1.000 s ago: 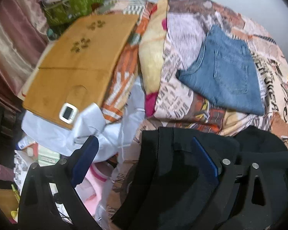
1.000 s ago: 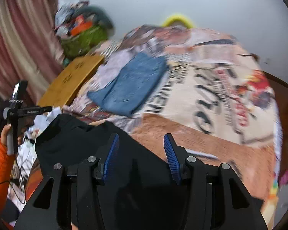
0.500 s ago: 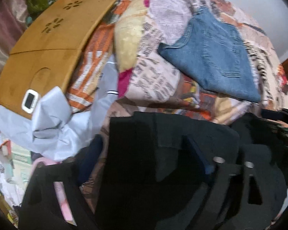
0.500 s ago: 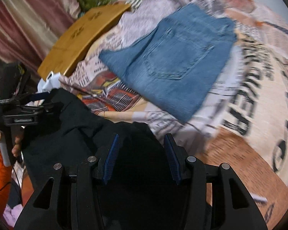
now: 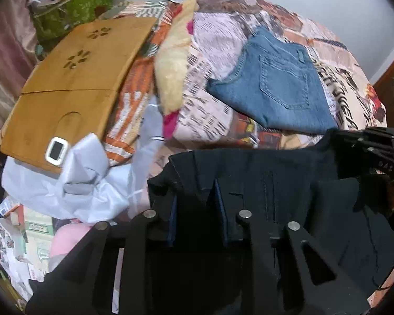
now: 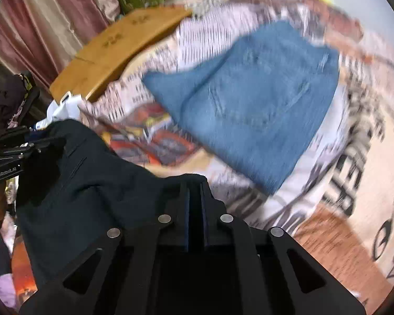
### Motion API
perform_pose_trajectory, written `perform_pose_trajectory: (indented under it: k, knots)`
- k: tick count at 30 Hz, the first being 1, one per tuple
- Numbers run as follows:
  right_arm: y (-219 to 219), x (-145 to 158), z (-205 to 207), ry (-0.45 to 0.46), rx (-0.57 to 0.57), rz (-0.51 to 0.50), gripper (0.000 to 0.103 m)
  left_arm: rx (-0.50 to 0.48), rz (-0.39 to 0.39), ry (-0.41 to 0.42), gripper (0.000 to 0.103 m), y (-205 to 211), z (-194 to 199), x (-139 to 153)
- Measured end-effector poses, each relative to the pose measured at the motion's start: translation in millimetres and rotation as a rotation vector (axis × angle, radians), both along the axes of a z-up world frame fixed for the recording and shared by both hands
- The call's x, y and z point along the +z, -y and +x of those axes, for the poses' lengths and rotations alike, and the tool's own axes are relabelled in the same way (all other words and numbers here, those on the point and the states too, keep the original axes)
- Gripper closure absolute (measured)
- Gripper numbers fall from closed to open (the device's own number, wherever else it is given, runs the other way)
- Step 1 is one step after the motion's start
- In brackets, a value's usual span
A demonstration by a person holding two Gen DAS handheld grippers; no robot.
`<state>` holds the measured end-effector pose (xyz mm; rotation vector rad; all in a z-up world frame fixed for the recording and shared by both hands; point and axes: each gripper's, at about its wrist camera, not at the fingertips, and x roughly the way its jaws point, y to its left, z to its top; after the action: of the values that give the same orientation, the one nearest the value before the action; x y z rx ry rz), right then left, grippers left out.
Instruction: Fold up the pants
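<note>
Both fingers of the left gripper [image 5: 197, 204] pinch the waistband of the black pants [image 5: 262, 173], held above the bed [image 5: 223, 120]. Folded blue jeans [image 5: 273, 86] lie beyond; a green bag [image 5: 73, 10] holds clutter.

Right view: the right gripper [image 6: 194, 204] is closed on the pants' other corner, with bare bedspread to its right.

Right gripper [image 6: 194, 199] pinches black pants [image 6: 92, 183]; jeans [image 6: 252, 99] beyond
</note>
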<state>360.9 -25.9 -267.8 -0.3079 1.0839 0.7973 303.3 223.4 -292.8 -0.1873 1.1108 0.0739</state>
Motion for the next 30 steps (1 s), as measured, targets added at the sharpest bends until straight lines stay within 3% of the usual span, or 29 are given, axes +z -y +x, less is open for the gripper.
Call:
perform_pose_trajectory:
  k: [6, 9, 11, 13, 15, 17, 19, 26, 30]
  knots:
    - [-18.2, 27.6, 15.4, 0.110, -0.005, 0.051, 0.099, 0.053, 0.035, 0.040, 0.081, -15.9, -1.0, 14.8]
    - [-30.3, 29.0, 20.8, 0.128, -0.017, 0.021, 0.098, 0.083, 0.074, 0.022, 0.073, -21.7, 6.5, 13.1]
    - [-25.9, 35.0, 22.5, 0.166, -0.050, -0.010, 0.095, 0.132, 0.151, 0.003, 0.070, -26.7, 10.2, 14.1]
    - [-18.5, 43.4, 21.3, 0.195, -0.084, -0.020, 0.090, 0.134, 0.145, 0.002, 0.062, -30.8, 7.3, 19.1]
    - [-0.7, 55.4, 18.4, 0.190, -0.103, 0.013, 0.075, 0.120, 0.071, 0.029, 0.058, -36.0, -1.6, 29.0]
    - [20.0, 68.2, 12.0, 0.197, -0.132, 0.047, 0.067, 0.128, 0.056, 0.062, 0.046, -38.7, -13.5, 41.8]
    - [39.2, 79.6, 4.3, 0.212, -0.154, 0.055, 0.067, 0.135, 0.075, 0.087, 0.038, -39.7, -23.6, 52.1]
    - [129.9, 117.3, -43.6, 0.245, -0.276, 0.092, 0.067, 0.143, 0.068, 0.066, 0.030, -37.0, -60.1, 57.3]
    - [179.1, 129.3, -75.1, 0.283, -0.347, 0.086, 0.057, 0.153, 0.039, 0.010, 0.030, -37.3, -78.6, 43.4]
